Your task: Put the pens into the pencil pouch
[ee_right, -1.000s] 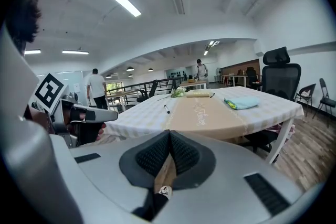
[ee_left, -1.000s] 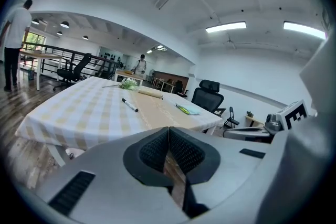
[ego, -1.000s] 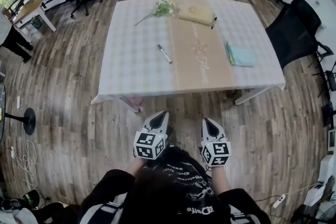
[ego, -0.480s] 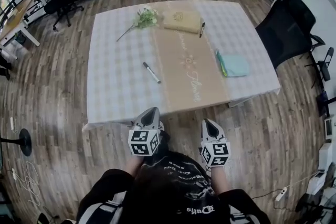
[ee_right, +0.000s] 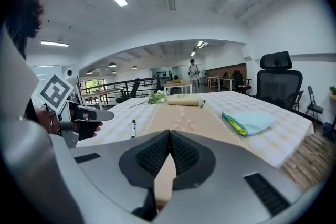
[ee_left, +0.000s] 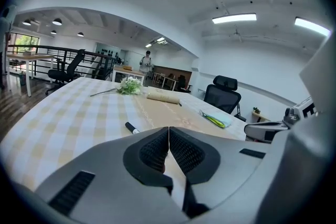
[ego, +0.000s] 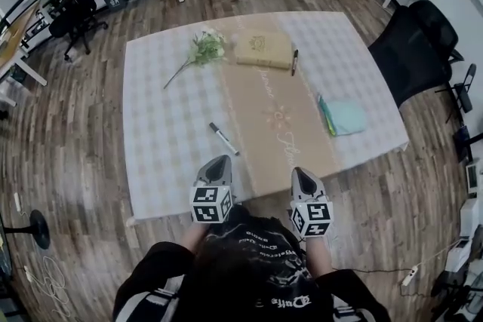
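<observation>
Left tool (ego: 219,162) & right tool (ego: 302,174): both hovering at near table (ego: 151,162) edge, jaws together, empty, prob. since no pick's begun. Marker pen (ego: 223,139) lying just ahead; black pen (ego: 294,62) lying beside tan pouch (ego: 263,49), far end.

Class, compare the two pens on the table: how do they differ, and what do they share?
The near pen has a white barrel; the far pen looks all dark. The near pen lies alone on checked cloth; the far pen lies beside the pouch. Both lie flat, outside it.

Left gripper (ego: 220,161), right gripper (ego: 299,173) side by side, jaws together, empty.
</observation>
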Demonstrator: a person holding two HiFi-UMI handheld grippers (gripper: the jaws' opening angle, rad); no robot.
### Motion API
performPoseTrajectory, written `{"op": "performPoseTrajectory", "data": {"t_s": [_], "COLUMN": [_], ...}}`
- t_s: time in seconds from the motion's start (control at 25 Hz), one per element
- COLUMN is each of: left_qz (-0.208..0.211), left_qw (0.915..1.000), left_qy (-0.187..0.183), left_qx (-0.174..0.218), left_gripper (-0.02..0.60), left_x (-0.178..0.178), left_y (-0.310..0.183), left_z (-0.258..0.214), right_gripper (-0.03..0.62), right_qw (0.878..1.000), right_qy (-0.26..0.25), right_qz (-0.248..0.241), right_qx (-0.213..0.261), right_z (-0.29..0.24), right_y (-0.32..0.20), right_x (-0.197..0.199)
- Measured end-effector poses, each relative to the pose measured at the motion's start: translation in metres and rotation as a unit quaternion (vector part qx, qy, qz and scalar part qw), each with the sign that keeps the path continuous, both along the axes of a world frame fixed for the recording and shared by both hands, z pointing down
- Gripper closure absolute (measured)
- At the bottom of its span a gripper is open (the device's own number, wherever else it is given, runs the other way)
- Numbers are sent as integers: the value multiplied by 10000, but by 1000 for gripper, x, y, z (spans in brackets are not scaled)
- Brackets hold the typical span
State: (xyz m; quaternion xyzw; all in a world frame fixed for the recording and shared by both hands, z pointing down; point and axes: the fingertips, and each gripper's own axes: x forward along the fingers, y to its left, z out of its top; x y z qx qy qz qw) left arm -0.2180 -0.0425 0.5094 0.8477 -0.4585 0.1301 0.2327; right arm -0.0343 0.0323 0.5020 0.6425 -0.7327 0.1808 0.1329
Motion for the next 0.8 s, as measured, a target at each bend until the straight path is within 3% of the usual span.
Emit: {"op": "performPoseTrajectory", "data": {"t_s": [0.36,0.8], "left_qz": [-70,-175], "left_qw": [9996,9991], "left_qy": [-43,-104], "left_qx": [-279,-362], "left_gripper": [560,558], "left_x": [-1,18], "left_y": [-34,-47], "left_z": [20,23], "right_gripper": [583,582], "right_qw": [9996,9988], "right_qy": [122,267], "right_qz": [198,340], "right_qx": [-137,-248], "right_z": [8,6], "right_y": [-37,-63], "right_x": [12,70]}}
